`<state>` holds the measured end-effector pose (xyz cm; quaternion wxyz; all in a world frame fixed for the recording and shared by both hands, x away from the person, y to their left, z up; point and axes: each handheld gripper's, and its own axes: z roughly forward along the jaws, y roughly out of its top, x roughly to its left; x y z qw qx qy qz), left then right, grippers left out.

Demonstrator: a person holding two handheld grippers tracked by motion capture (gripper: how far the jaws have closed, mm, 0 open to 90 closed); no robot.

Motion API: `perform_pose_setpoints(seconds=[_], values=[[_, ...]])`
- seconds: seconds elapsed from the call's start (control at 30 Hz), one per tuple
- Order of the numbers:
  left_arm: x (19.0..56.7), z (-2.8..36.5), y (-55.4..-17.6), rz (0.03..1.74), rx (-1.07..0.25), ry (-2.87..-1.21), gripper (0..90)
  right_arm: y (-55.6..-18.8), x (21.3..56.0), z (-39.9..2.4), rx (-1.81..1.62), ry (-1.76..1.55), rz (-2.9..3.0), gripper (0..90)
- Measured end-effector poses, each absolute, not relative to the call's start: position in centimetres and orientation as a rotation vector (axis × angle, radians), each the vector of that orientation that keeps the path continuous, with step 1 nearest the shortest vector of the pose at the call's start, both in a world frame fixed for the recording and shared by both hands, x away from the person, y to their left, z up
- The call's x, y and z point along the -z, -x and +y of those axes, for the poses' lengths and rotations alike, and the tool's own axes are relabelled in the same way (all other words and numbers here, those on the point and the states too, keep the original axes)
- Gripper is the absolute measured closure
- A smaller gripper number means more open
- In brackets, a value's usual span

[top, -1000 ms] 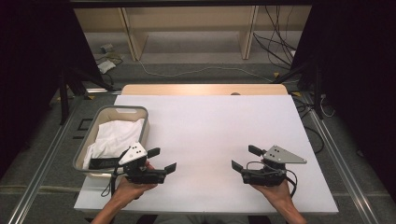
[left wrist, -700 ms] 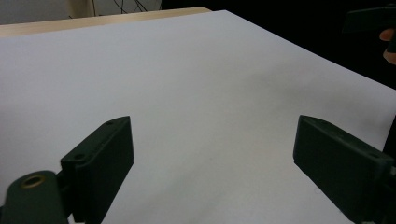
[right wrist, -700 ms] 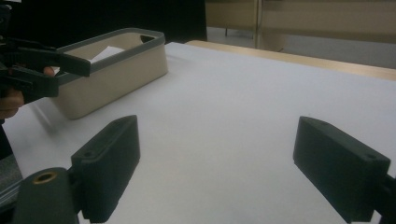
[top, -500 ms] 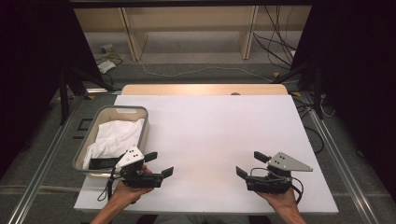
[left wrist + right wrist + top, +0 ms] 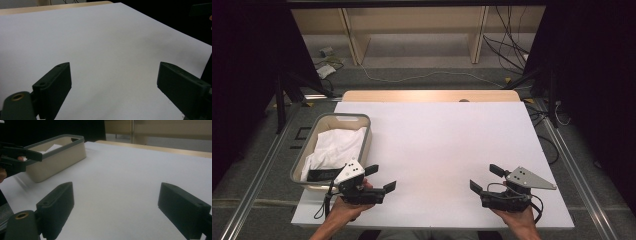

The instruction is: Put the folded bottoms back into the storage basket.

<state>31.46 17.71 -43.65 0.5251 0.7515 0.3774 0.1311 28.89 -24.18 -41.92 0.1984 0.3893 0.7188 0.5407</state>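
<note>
text: none legible | labels, brands, numbers, signs: none readable in the high view or either gripper view | table surface (image 5: 437,145): plain white, unmarked | bin (image 5: 362,131): no print visible on its rim or wall

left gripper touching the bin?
Cannot tell. In the high view the left gripper overlaps the near corner of the bin; the right gripper view shows them close, without a plain gap or contact.

White worktop (image 5: 437,150), wood strip along far edge. Grey-rimmed beige bin (image 5: 362,122) at its left side, white cloth (image 5: 334,147) bunched inside. Loose cables (image 5: 422,76) on floor beyond; pale wooden shelving (image 5: 412,30) behind.
</note>
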Motion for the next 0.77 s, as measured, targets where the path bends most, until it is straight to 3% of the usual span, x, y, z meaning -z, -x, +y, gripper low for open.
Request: perform_pose_setpoints(seconds=[0.77], values=[[43.28,17.94,-31.47,0.894,-0.339,-1.768,11.9,-29.07,41.46,-24.64,-1.551,-1.097,1.971,14.0]])
